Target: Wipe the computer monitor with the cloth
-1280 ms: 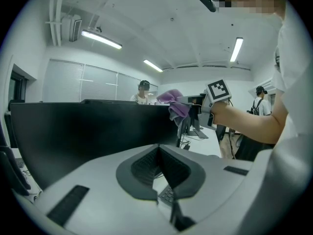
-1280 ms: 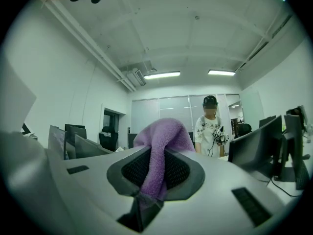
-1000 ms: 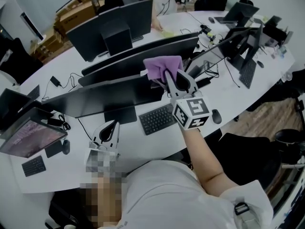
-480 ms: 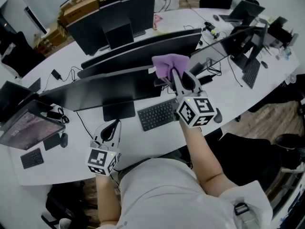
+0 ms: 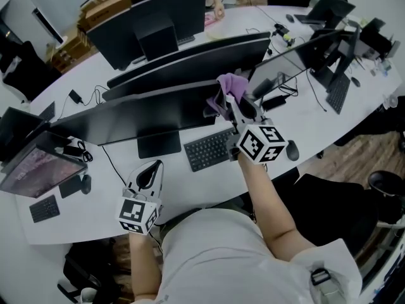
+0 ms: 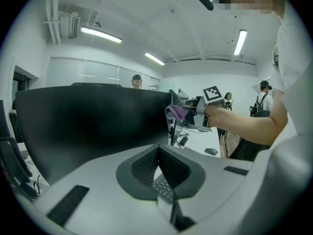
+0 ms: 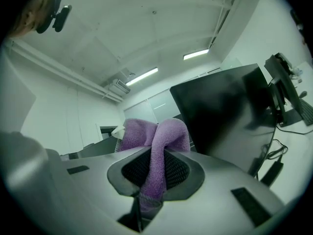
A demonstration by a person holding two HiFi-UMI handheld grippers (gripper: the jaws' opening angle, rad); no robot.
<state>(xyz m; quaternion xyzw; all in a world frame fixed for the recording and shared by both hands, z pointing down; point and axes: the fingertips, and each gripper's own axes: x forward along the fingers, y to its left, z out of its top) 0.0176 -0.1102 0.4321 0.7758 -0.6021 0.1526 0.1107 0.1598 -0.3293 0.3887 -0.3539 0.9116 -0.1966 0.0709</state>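
**A:** Where's the cloth, and who has it?

**B:** My right gripper (image 5: 235, 106) is clamped on the purple cloth (image 5: 231, 84). Its own view shows one terry fold pinched between the pads, with the rest bunched above the jaws. It's up at the top right corner of the nearest monitor (image 5: 145, 122), right at the edge (whether it actually touches the panel, I can't tell). My left gripper (image 5: 149, 170) hangs low over the desk (image 5: 190, 189), jaws together on nothing.

**A:** How will it handle?

**B:** Soft, light and floppy, I'd judge. It won't push back, so any pressure comes from me. The pinch looks secure, but the loose bunch could drag or fold over. The monitor is the delicate part: a thin panel on a stand, likely to rock. I'd wipe lightly with the bunch, never the jaw tips.
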